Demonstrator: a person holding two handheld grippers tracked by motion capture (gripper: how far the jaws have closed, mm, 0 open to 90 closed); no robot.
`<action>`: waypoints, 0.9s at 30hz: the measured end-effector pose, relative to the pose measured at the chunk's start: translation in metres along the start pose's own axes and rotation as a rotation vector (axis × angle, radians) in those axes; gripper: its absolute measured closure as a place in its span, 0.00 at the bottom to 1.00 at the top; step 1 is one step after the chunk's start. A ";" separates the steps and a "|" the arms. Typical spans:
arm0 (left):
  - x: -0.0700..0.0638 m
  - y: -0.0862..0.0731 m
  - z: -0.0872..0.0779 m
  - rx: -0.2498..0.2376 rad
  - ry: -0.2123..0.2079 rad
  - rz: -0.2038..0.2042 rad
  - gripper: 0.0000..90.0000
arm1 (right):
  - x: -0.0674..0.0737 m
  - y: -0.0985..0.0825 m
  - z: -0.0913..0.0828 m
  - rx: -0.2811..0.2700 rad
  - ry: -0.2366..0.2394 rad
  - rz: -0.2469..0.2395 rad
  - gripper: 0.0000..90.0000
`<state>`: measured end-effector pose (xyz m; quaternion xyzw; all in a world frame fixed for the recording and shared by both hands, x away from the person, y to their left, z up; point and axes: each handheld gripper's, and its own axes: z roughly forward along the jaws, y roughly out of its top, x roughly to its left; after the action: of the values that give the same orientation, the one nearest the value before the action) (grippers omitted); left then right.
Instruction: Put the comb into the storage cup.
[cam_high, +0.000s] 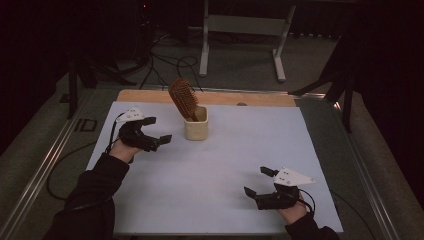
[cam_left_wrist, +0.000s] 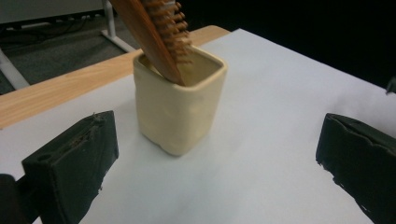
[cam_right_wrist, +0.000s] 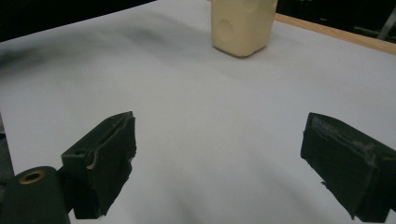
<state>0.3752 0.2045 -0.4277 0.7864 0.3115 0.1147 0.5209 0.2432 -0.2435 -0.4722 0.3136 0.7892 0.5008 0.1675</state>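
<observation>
A cream cup stands on the white sheet toward the back, and a wooden hairbrush leans in it, bristle head up. My left gripper is just left of the cup, open and holding nothing. Its own view puts the cup and hairbrush close ahead, beyond the left gripper. My right gripper is near the front right of the sheet, open and well away from the cup. Its own view has the cup far ahead of the right gripper.
A wooden table edge runs along the back of the sheet. Beyond it on the floor are a white frame with legs and cables. Metal rails border the table on both sides.
</observation>
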 end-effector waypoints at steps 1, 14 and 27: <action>-0.001 -0.003 -0.002 0.000 -0.006 -0.002 0.00 | 0.000 0.000 0.000 -0.001 -0.001 -0.001 0.11; -0.017 -0.030 -0.021 -0.006 -0.054 0.000 0.00 | 0.000 0.001 0.000 -0.004 -0.002 -0.010 0.11; -0.029 -0.059 -0.036 -0.022 -0.083 0.006 0.00 | 0.000 0.001 0.000 -0.004 0.002 -0.005 0.11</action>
<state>0.3124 0.2295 -0.4609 0.7857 0.2860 0.0871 0.5415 0.2433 -0.2433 -0.4717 0.3109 0.7891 0.5022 0.1687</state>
